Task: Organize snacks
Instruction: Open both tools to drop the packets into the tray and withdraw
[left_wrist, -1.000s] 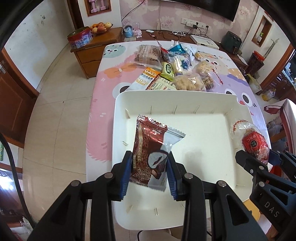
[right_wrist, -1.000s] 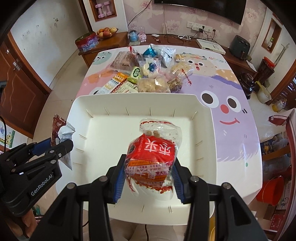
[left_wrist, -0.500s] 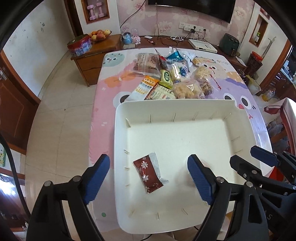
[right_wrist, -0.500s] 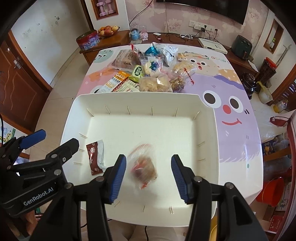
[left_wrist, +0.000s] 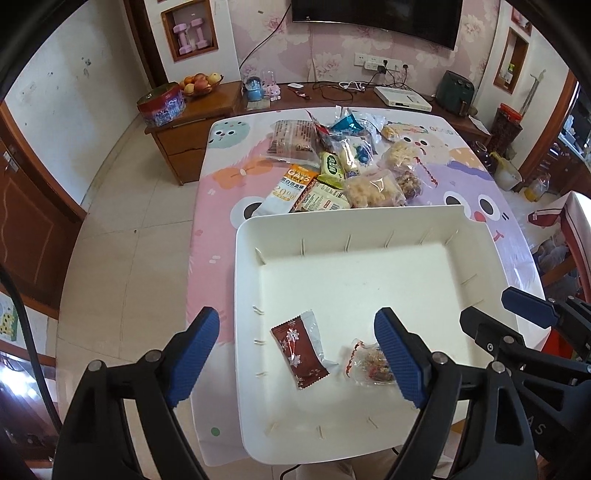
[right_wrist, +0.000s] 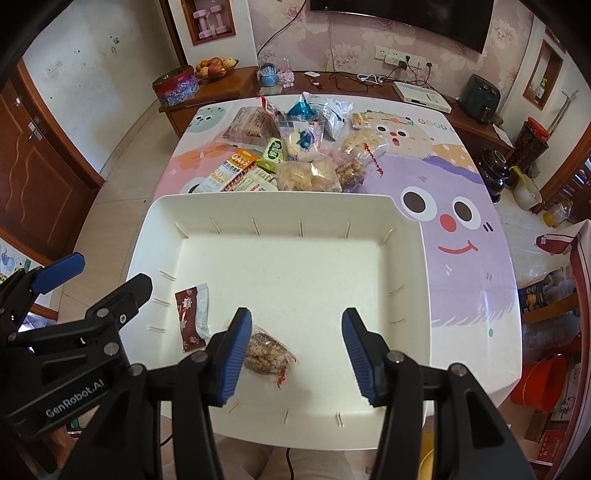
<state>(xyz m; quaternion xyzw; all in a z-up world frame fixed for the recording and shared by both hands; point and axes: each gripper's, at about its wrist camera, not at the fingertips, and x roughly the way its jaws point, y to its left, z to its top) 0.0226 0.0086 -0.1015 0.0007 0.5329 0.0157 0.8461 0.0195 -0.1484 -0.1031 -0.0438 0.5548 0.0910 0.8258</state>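
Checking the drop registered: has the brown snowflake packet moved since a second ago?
Yes. The brown snowflake packet went from between the left gripper's pads down onto the white tray's floor.

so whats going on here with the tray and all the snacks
A person with a gripper in each hand is sorting snacks into a white tray. Both the left gripper and the right gripper hang open above it, holding nothing. Two packets lie in the tray's near part: a brown snowflake-print wrapper and a clear bag of nutty snacks. The rest of the snack pile waits on the cartoon tablecloth beyond the tray.
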